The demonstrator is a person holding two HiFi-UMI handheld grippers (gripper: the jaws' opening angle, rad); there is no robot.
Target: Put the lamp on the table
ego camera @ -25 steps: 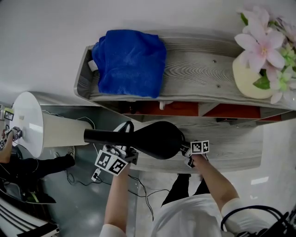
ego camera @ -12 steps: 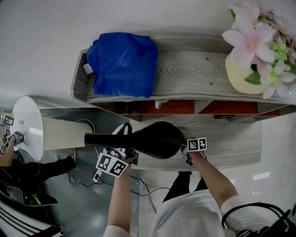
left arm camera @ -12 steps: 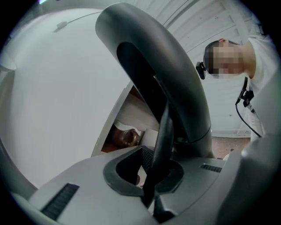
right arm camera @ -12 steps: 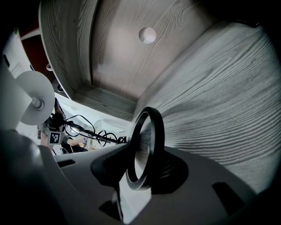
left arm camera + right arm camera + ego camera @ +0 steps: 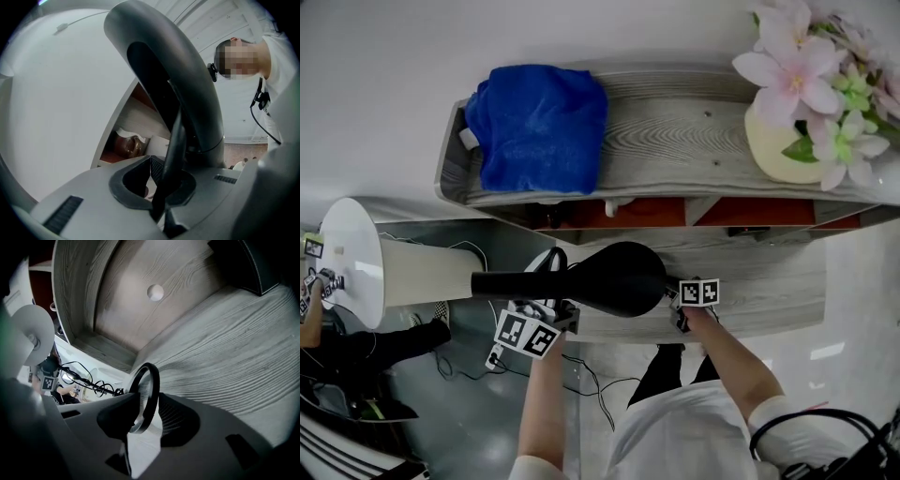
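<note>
Lamp lies sideways over the table, long axis 9-to-3, shade at 9, base at 3. Left gripper is clamped on it. The right gripper, at the base's 3 o'clock edge, has just been opening, with a black ring loose between its wide jaws.

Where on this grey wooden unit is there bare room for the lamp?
The top shelf is bare between the blue towel and the flower vase; its two ends are crowded. In the head view, the lower surface is bare to the right of the lamp's black base.
</note>
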